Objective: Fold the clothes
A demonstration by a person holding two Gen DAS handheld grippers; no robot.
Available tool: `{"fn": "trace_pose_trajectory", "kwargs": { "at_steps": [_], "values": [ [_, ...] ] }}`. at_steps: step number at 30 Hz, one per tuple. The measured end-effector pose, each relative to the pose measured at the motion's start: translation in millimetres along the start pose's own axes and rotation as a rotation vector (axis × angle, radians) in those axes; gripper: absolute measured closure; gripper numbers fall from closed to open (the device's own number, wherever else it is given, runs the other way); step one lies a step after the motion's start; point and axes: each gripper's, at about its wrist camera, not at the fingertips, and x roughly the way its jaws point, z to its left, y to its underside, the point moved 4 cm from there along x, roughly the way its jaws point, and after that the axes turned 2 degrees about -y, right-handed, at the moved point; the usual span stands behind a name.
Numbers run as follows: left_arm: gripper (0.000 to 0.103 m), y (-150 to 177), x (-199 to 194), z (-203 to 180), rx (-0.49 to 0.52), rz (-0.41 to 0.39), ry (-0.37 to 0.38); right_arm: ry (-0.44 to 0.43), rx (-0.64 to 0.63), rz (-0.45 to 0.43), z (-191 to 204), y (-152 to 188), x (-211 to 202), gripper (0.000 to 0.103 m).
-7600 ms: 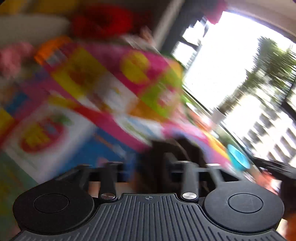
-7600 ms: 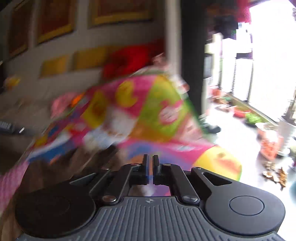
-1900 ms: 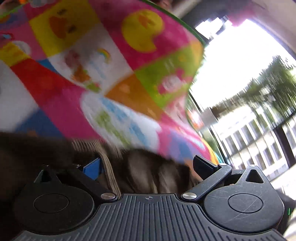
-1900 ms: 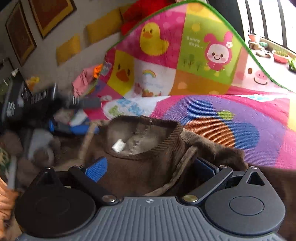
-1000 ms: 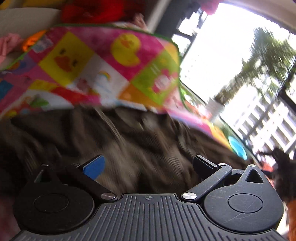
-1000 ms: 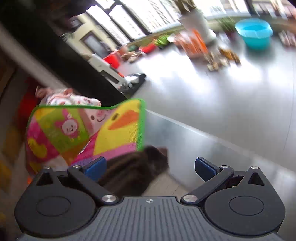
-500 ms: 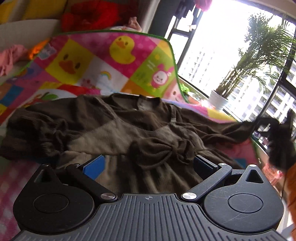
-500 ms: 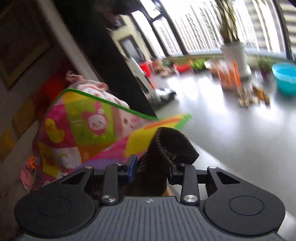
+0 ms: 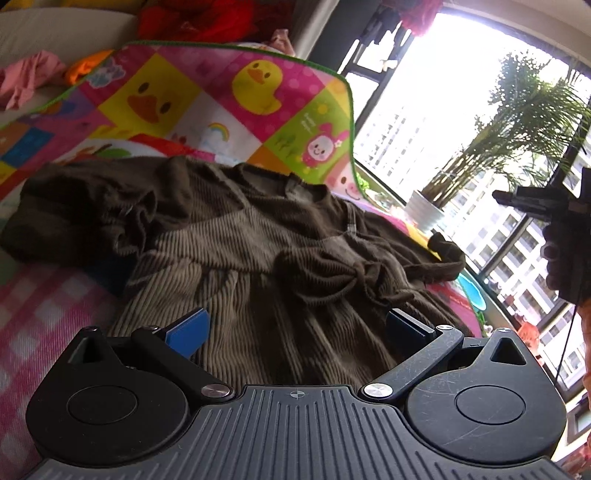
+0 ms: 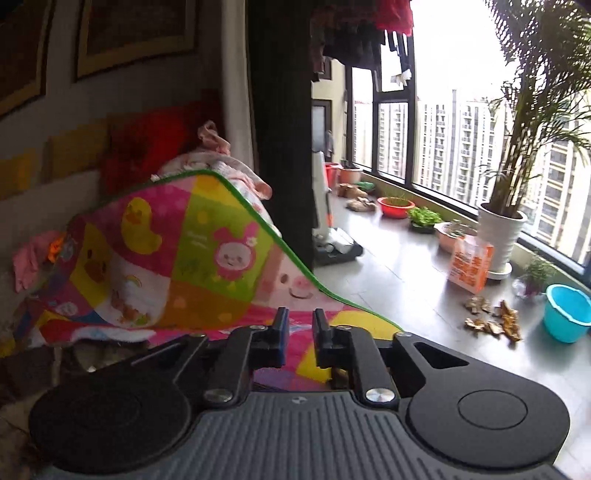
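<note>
A brown ribbed dress [image 9: 236, 251] with a bow at the waist lies spread on the colourful play mat [image 9: 207, 92], collar away from me. My left gripper [image 9: 295, 325] is open, just above the skirt's lower part, holding nothing. My right gripper [image 10: 300, 332] is nearly shut with a narrow gap and nothing between the fingers. It hovers above the mat's right edge [image 10: 332, 295], and in the left wrist view it shows raised at the far right [image 9: 532, 206], apart from the right sleeve end [image 9: 443, 251]. A bit of the dress shows low left in the right wrist view [image 10: 96, 354].
The mat's far part rises against a sofa holding pink clothes [image 9: 26, 77] and a red cushion [image 9: 199, 18]. To the right, the floor by the window holds a potted palm [image 10: 498, 236], an orange bag [image 10: 469, 266], a blue basin [image 10: 565, 314] and small plant pots.
The right gripper held the dress's right sleeve end half a second ago; it has let go and risen. The dress now lies flat. The left gripper stays open above the skirt.
</note>
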Motion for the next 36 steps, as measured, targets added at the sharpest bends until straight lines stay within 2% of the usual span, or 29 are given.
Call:
{"fn": "trace_pose_trajectory", "kwargs": {
  "at_steps": [2, 3, 5, 8, 12, 13, 14, 15, 16, 17, 20, 23, 26, 31, 33, 34, 36],
  "values": [
    [0.0, 4, 5, 0, -0.003, 0.018, 0.007, 0.068, -0.045, 0.025, -14, 18, 10, 0.057],
    [0.0, 6, 7, -1, 0.0, 0.025, 0.006, 0.101, -0.078, 0.038, -17, 26, 17, 0.054],
    [0.0, 8, 12, -2, 0.007, 0.036, 0.003, 0.136, -0.11, 0.073, -17, 38, 33, 0.053],
    [0.0, 10, 14, -3, 0.013, 0.033, -0.004, 0.159, -0.121, 0.143, -2, 46, 78, 0.049],
    [0.0, 12, 13, -2, 0.012, 0.031, -0.005, 0.225, -0.245, 0.262, 19, 68, 141, 0.045],
    [0.0, 12, 12, -2, 0.012, 0.03, -0.005, 0.252, -0.28, 0.284, 17, 76, 149, 0.048],
    [0.0, 12, 12, -1, 0.007, 0.028, 0.001, 0.274, -0.303, 0.291, 12, 82, 151, 0.055],
    [0.0, 12, 11, 1, 0.002, 0.025, 0.007, 0.286, -0.3, 0.293, 2, 85, 148, 0.064],
    [0.0, 13, 11, 2, -0.003, 0.022, 0.014, 0.29, -0.272, 0.294, -10, 87, 141, 0.08],
    [0.0, 13, 10, 3, -0.008, 0.019, 0.02, 0.285, -0.229, 0.289, -22, 87, 131, 0.089],
    [0.0, 11, 12, 5, -0.021, 0.015, 0.036, 0.219, -0.047, 0.24, -51, 76, 91, 0.092],
    [0.0, 9, 14, 4, -0.025, 0.012, 0.042, 0.12, 0.002, 0.124, -32, 43, 45, 0.093],
    [0.0, 7, 14, 2, -0.028, 0.016, 0.032, -0.051, -0.046, 0.002, 33, -1, 8, 0.093],
    [0.0, 5, -8, 2, -0.026, -0.019, 0.019, -0.36, -0.209, -0.02, 153, -5, 2, 0.093],
    [0.0, -1, -11, 6, 0.011, -0.043, -0.035, -0.484, -0.274, -0.029, 200, -6, -2, 0.093],
    [0.0, -4, -13, 8, 0.03, -0.055, -0.063, -0.546, -0.306, -0.034, 224, -6, -3, 0.09],
    [0.0, -11, -15, 13, 0.069, -0.08, -0.12, -0.67, -0.371, -0.043, 271, -7, -8, 0.066]
  ]
}}
